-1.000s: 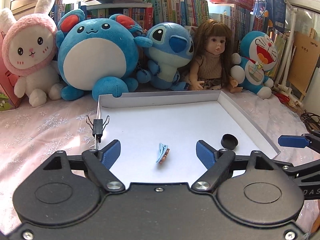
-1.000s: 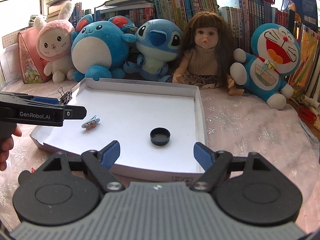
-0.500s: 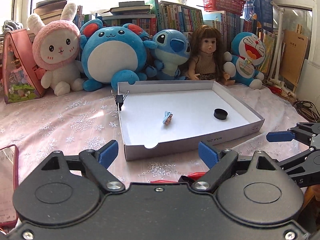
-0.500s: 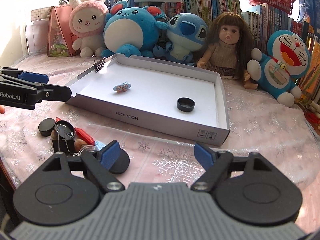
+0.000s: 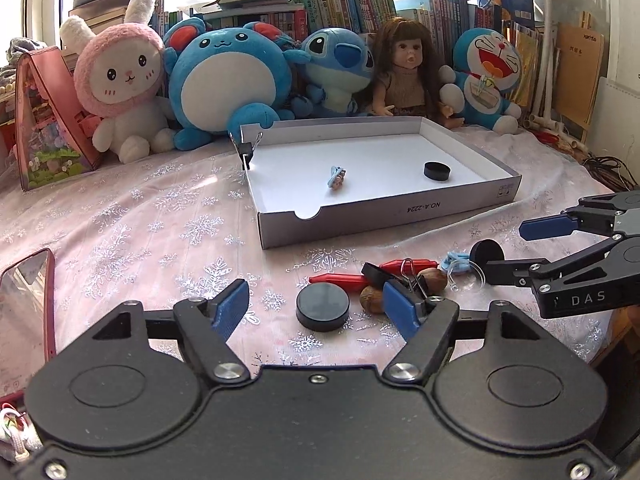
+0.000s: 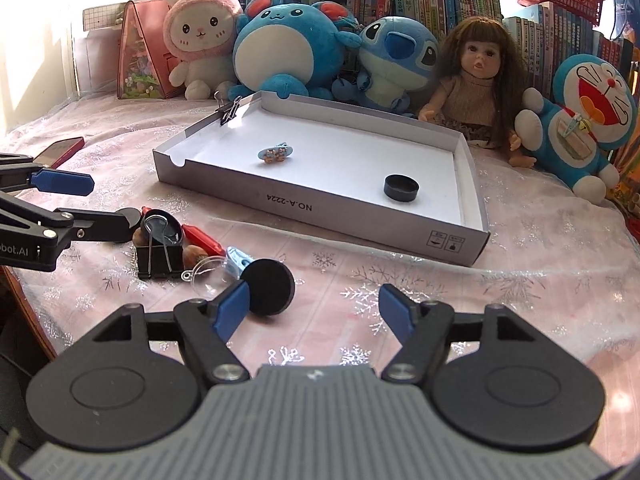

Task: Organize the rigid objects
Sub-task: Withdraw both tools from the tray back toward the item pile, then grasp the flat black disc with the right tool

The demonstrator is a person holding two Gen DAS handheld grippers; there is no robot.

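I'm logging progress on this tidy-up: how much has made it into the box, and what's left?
Done: a small blue clip and a black cap lie in the white box, with a binder clip on its rim. In hand: nothing; the left gripper is closing around a black disc, and the right gripper is closing empty. Left: the pile outside.

tray behind loose pile | cap, hair clip in tray | plush toys behind
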